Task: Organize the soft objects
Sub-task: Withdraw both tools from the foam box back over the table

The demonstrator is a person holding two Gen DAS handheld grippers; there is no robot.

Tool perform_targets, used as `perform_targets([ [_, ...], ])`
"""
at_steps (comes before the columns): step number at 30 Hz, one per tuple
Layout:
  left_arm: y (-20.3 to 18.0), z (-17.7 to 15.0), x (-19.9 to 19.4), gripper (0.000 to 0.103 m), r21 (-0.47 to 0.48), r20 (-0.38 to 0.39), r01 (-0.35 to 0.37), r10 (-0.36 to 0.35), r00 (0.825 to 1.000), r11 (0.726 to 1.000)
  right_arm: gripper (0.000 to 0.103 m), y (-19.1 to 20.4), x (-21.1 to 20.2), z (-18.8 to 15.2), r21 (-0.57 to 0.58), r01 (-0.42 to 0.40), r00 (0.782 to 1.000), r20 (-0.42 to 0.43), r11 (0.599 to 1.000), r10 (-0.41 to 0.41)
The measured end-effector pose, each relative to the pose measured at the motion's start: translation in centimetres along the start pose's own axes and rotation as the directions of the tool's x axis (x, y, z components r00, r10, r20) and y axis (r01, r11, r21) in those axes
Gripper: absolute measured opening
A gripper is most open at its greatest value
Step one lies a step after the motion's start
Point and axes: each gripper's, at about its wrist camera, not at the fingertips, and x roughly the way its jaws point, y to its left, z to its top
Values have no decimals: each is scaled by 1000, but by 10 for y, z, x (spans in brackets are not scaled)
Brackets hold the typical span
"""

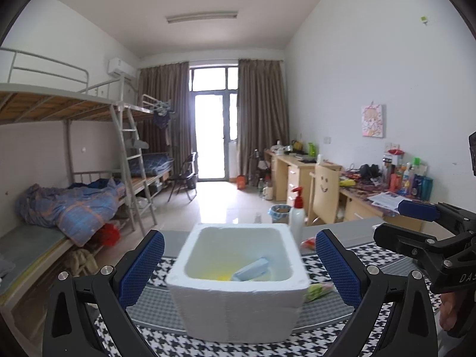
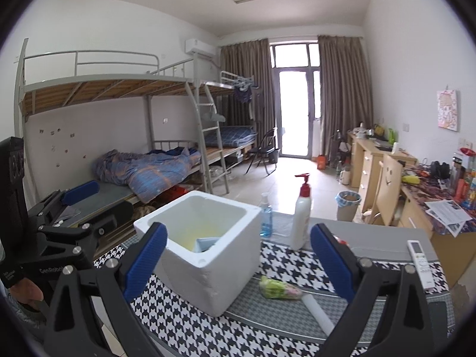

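Note:
A white foam box (image 1: 238, 306) (image 2: 208, 270) stands on the houndstooth table mat (image 2: 297, 257). Inside it lie a light blue packet (image 1: 251, 269) (image 2: 205, 244) and something yellow (image 1: 221, 276). A green soft packet (image 2: 278, 288) (image 1: 316, 291) lies on the mat just right of the box. My left gripper (image 1: 241, 270) (image 2: 98, 208) is open and empty, its fingers spread wider than the box in front of it. My right gripper (image 2: 238, 263) (image 1: 398, 223) is also open and empty, level with the box and above the mat.
A white lotion bottle with a red pump (image 2: 302, 217) and a blue spray bottle (image 2: 265, 217) stand behind the box. A white roll (image 2: 318, 312) lies by the green packet, a remote (image 2: 419, 258) at the far right. Bunk beds (image 2: 119, 163) left, desks (image 2: 386, 160) right.

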Motion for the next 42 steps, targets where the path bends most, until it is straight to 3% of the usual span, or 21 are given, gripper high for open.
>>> perform_targets([
  [22,-58,-2,12,102,41,-13,160,-160,987,986,102,-49,-42,-22,59,159,986,39,986,-161],
  [42,-91,-23,50,102,30,-104,170,-166,981,985,102,-89,-28,-50,43,207,978,-43,977,-205],
])
